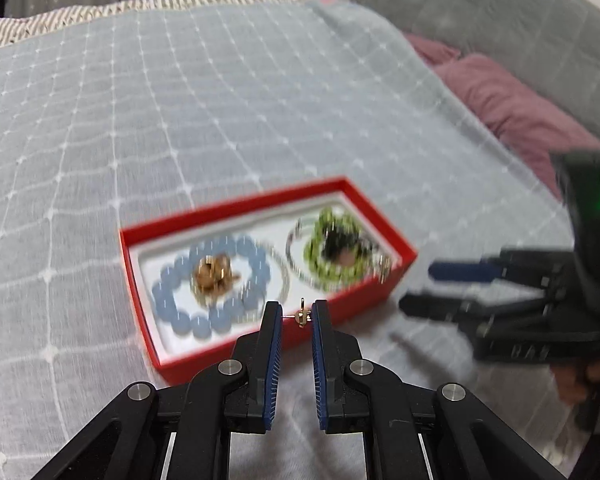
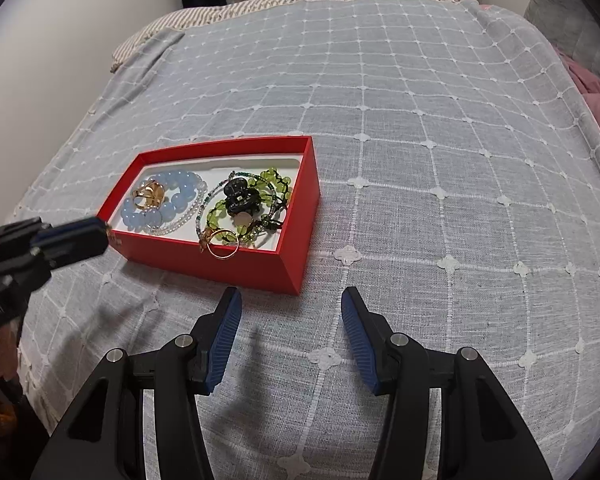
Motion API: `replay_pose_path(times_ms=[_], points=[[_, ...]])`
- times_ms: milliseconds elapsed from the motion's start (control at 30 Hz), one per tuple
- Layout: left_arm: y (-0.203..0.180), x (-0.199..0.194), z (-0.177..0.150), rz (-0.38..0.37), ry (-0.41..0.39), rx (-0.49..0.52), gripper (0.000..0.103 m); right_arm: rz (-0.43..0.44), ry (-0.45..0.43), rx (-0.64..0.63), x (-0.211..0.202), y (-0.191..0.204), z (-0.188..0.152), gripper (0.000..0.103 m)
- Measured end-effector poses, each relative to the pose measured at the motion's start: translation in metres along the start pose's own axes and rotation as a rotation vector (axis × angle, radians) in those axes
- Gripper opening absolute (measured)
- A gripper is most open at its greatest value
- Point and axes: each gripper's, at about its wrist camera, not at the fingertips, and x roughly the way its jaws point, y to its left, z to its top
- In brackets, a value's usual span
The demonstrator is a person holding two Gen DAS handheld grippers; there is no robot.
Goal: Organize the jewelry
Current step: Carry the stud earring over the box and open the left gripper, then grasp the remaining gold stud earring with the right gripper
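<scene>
A red box lies on the bed and holds a blue bead bracelet, a gold piece, a green bead bracelet, a black hair clip and a gold ring. My left gripper is shut on a small gold earring, held just above the box's near rim. My right gripper is open and empty, right of the box above the blanket.
A grey checked blanket covers the bed. Purple pillows and a grey cushion lie at the right edge. A white wall borders the bed's left side.
</scene>
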Motion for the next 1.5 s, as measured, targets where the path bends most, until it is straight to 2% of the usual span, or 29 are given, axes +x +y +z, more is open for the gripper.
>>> replay_pose_path(times_ms=[167, 467, 667, 833, 1233, 1333, 1500], points=[[0.001, 0.006, 0.009, 0.001, -0.028, -0.031, 0.009, 0.006, -0.011, -0.004, 0.001, 0.002, 0.003, 0.055], [0.005, 0.022, 0.013, 0.038, -0.012, -0.072, 0.010, 0.010, -0.036, -0.005, 0.001, 0.004, 0.011, 0.055], [0.010, 0.018, 0.013, 0.054, -0.023, -0.094, 0.023, 0.026, -0.023, 0.013, 0.007, 0.001, 0.015, 0.055], [0.015, 0.013, 0.012, 0.078, -0.031, -0.114, 0.038, 0.033, -0.031, 0.013, 0.004, 0.003, 0.018, 0.055], [0.023, -0.001, 0.008, 0.149, -0.030, -0.204, 0.068, 0.051, -0.121, 0.076, -0.025, -0.011, 0.034, 0.055], [0.023, -0.005, 0.004, 0.169, -0.022, -0.219, 0.073, 0.053, -0.125, 0.072, -0.031, -0.012, 0.033, 0.055], [0.022, -0.008, -0.006, 0.198, 0.007, -0.241, 0.073, 0.065, -0.087, 0.069, -0.029, -0.007, 0.025, 0.055]])
